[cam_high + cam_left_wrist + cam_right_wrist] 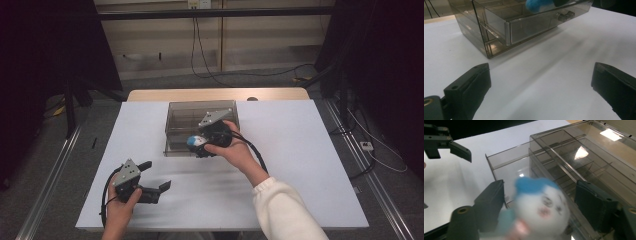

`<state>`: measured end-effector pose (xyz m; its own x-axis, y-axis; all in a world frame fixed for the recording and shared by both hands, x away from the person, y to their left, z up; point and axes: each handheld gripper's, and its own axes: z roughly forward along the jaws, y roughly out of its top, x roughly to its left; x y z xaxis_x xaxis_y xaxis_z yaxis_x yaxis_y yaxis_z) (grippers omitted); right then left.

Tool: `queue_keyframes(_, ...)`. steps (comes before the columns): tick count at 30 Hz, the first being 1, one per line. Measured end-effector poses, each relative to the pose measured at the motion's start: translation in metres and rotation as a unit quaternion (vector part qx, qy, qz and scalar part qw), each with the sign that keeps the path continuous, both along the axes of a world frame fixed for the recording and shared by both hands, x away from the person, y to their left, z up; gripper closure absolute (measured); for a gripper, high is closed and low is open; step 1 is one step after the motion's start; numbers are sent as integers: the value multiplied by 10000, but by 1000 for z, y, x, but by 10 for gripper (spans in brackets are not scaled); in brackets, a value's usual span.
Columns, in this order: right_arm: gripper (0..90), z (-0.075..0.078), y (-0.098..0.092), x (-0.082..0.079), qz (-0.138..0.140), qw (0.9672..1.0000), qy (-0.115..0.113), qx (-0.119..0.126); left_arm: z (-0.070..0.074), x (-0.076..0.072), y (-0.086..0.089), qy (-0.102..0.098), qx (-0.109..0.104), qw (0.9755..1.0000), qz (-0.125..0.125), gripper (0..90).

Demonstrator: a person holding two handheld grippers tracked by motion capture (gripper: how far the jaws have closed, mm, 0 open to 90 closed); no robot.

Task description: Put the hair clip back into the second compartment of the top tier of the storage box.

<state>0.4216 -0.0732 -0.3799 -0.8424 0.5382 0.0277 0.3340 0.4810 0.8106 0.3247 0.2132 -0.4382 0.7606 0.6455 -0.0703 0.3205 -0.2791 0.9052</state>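
A smoky clear drawer box [201, 111] stands at the middle of the white table, its drawer [506, 162] pulled out toward me. A small white plush toy with a blue cap [541, 205] is blurred between the jaws of my right gripper [537, 197], just above the drawer's front. A thin gap shows between the toy and the right-hand pad, so the jaws stand open around it. In the high view the toy [194, 142] sits at the right gripper [200, 146] over the drawer. My left gripper [156, 175] rests open at the front left, nothing between its jaws [540, 85].
The white table top [300, 165] has free room on both sides of the box. The box [474, 30] has several inner dividers. Cables lie on the floor beyond the table's far edge. Dark curtains hang at both sides.
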Motion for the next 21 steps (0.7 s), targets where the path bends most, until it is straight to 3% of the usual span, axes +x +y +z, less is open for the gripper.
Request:
queue_keyframes(5, 227, 3, -10, -7, -93, 9998, -58, -164, 0, 0, -1, 5, -11, 10000, 9, 27)
queue_keyframes(15, 282, 8, -43, -10, -472, 9987, -95, -161, -1, 1, -3, -3, 40, 10000, -17, 29)
queue_keyframes(21, 295, 10, -40, -12, -422, 9991, -86, 29, -1, 0, -3, 6, 17, 10000, -10, 29)
